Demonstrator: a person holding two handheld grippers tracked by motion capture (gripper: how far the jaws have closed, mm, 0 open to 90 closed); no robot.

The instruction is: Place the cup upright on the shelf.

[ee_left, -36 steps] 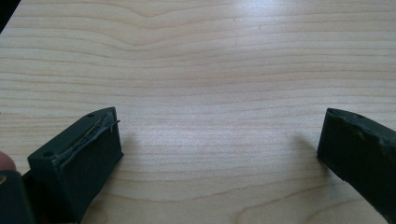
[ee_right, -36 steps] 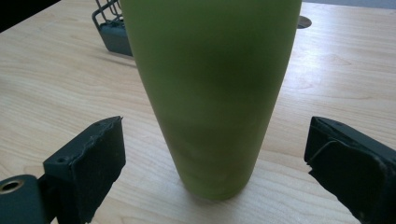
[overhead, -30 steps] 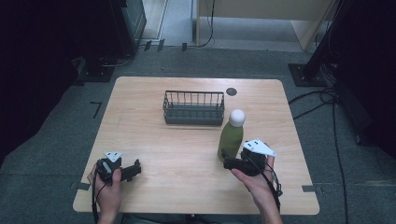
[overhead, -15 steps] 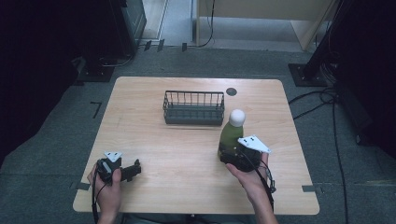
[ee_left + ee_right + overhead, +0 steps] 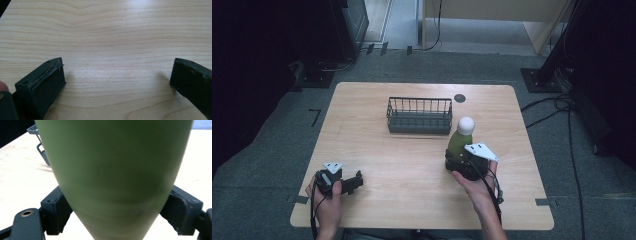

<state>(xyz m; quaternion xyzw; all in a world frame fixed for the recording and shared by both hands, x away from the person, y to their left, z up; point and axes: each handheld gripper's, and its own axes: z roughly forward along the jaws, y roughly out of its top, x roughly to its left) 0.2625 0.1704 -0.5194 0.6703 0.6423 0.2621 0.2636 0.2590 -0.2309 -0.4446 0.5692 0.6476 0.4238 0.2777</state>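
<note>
Wooden table (image 5: 377, 125) carries my green bottle (image 5: 458, 141), upright beside the wire basket (image 5: 419, 116). My right gripper (image 5: 456, 161) has just been closing, its jaws now clamped on the bottle's lower body. Next, I judge: lift, clear the basket rim. My left gripper (image 5: 357, 182) rests on the table, spread wide and empty; grey carpet surrounds.

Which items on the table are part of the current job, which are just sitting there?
In play:
- green bottle, white cap, upright
- right gripper, jaws just closed on the bottle's lower body
- wire basket, a likely drop spot, just beyond the bottle

Idle:
- left gripper, open, nothing between its jaws
- round dark spot behind the basket
</note>
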